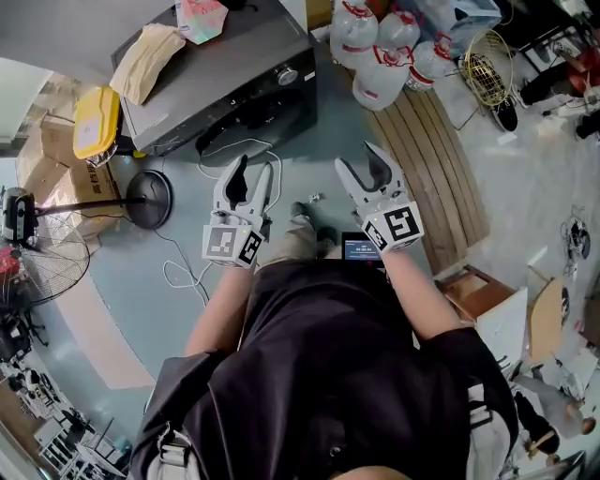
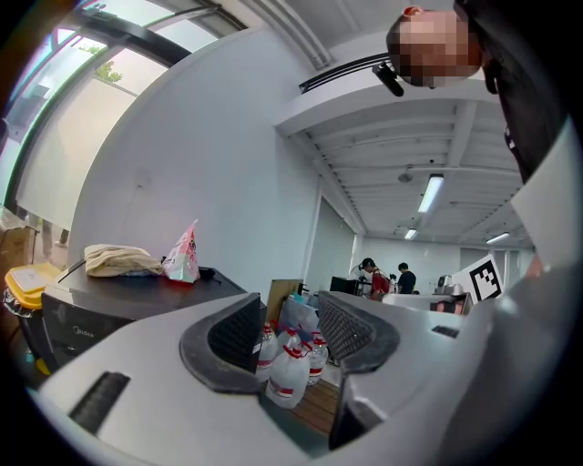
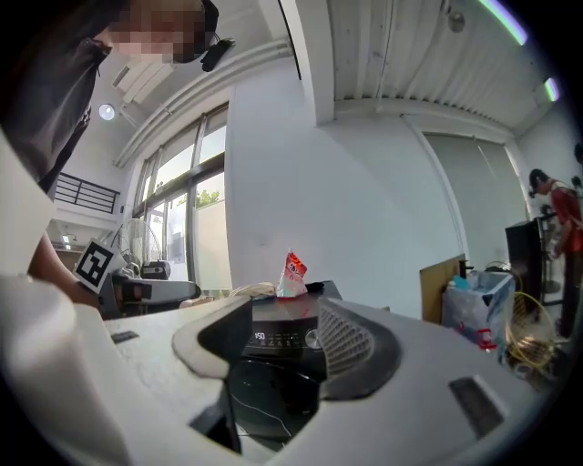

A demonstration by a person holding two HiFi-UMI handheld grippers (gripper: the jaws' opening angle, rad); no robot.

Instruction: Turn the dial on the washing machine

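Observation:
The dark grey washing machine (image 1: 225, 75) stands at the top left of the head view, with its round silver dial (image 1: 286, 75) on the front panel. Both grippers hover in front of me, well short of the machine. My left gripper (image 1: 251, 175) is open with nothing between its jaws. My right gripper (image 1: 364, 165) is open too and also holds nothing. In the right gripper view the dial (image 3: 312, 339) and the lit control panel (image 3: 273, 337) show far off between the jaws. The left gripper view has the machine (image 2: 109, 305) at its left.
A folded towel (image 1: 145, 58) and a pink bag (image 1: 200, 17) lie on the machine's lid. Several water bottles (image 1: 384, 47) and a wire basket (image 1: 487, 66) stand beside a wooden pallet (image 1: 431, 159). A fan (image 1: 37, 253), a yellow box (image 1: 97, 122) and floor cables (image 1: 187, 272) lie left.

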